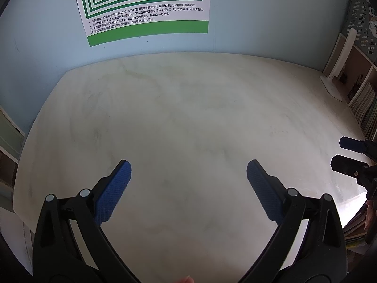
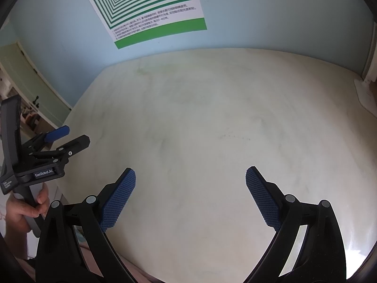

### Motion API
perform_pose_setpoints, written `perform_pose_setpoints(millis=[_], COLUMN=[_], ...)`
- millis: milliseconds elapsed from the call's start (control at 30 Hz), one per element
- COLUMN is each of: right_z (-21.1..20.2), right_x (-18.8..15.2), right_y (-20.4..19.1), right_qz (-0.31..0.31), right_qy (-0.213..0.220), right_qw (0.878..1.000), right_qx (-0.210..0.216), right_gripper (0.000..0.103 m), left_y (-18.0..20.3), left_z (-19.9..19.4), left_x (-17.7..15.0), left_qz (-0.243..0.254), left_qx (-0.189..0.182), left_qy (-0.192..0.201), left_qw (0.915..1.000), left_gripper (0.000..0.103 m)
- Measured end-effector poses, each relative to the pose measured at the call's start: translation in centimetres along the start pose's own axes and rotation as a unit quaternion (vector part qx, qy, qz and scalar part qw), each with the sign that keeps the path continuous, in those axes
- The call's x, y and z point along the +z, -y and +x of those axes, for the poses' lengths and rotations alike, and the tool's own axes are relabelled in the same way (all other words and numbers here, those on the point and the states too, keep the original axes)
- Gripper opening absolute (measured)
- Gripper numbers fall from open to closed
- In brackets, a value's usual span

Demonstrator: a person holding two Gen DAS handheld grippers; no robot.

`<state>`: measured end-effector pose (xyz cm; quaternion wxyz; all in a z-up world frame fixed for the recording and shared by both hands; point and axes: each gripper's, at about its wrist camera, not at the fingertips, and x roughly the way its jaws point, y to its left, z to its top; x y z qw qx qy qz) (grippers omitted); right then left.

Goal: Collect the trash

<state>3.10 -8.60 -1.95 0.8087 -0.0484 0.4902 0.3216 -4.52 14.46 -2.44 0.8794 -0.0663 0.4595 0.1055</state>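
Observation:
No trash shows in either view. My left gripper (image 1: 188, 167) is open and empty, its blue pads spread wide above the pale desk top (image 1: 183, 108). My right gripper (image 2: 190, 173) is open and empty too, above the same desk top (image 2: 212, 118). The right gripper's fingers (image 1: 348, 151) show at the right edge of the left wrist view. The left gripper (image 2: 75, 136), held in a hand, shows at the left of the right wrist view, with its fingers apart.
A green-striped poster (image 1: 146, 7) hangs on the blue wall behind the desk. A white lamp base (image 1: 332, 85) stands at the desk's far right, by a shelf of books (image 1: 362, 103). A pale green cabinet (image 2: 30, 87) stands left of the desk.

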Motion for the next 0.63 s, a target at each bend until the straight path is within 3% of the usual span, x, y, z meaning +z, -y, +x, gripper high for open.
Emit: perform_pose_setpoints(millis=[633], right_z=[1.1], right_x=[0.2], right_y=[0.1], right_qz=[0.004], right_qy=[-0.014], right_qw=[1.0], right_qx=[0.003], right_gripper=[0.094], left_y=[-0.3], left_z=[1.4], left_x=[-0.1], left_qz=[-0.011], left_qx=[0.002], left_qy=[-0.016], left_qw=[0.9998], left_gripper=[0.096])
